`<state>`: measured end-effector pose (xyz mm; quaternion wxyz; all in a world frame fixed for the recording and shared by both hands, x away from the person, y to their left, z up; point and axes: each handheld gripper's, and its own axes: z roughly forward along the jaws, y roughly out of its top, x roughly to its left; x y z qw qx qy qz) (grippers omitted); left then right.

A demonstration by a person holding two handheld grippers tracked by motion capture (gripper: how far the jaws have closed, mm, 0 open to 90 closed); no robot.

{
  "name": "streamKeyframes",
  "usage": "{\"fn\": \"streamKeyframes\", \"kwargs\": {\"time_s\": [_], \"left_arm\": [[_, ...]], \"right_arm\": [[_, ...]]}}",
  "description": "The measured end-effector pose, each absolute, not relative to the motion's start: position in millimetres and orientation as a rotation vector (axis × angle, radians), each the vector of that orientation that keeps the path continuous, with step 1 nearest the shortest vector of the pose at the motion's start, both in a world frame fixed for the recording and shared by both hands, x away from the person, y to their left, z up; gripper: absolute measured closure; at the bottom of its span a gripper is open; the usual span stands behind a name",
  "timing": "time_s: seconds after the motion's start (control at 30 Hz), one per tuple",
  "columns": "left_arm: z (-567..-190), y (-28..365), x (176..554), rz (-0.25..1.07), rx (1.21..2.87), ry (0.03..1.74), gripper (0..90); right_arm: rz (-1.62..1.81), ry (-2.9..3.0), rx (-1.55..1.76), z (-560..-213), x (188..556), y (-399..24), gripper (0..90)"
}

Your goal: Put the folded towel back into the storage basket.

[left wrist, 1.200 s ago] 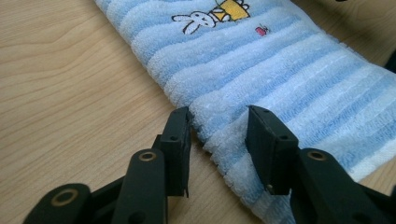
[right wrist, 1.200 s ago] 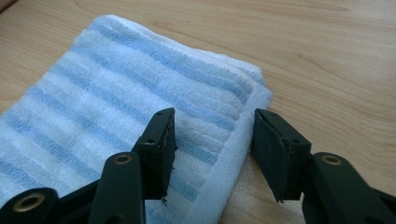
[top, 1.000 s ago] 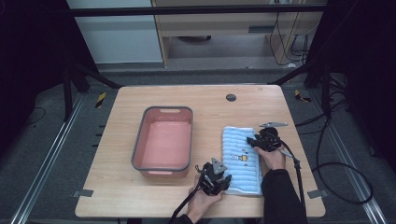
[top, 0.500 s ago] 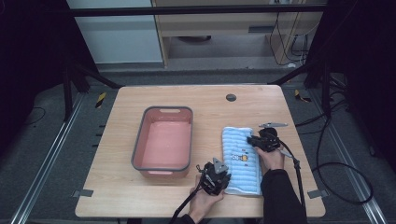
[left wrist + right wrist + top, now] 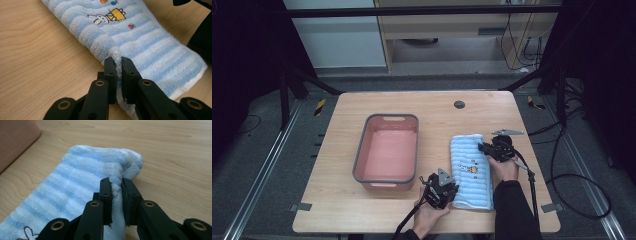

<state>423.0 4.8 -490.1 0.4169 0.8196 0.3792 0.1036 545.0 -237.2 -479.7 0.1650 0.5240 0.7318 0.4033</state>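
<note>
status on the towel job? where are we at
Done: both tongs have just closed on the blue striped towel. The left tongs pinch its near left corner, the right tongs its far right corner. In hand: the towel, lying flat on the table beside the pink tub. Left: lifting or moving it; it probably goes into the tub, which has nothing in it yet.

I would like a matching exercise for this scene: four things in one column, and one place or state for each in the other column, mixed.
Things:
1. towel
2. tub
3. left claw
4. right claw

Places or states:
A. pink inside, nothing in it
B. shut on the towel's near corner
C. blue and white stripes, flat on the table
D. shut on the towel's far corner

Pairs: 1-C, 2-A, 3-B, 4-D
</note>
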Motion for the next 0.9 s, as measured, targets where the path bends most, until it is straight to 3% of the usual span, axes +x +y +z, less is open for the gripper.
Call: {"fn": "streamKeyframes", "kwargs": {"time_s": [0.9], "left_arm": [[-427.0,25.6,415.8,0.335,1.988,0.861,83.9]], "right_arm": [[1.287,1.958,1.351,-416.6,523.7,-229.2,79.8]]}}
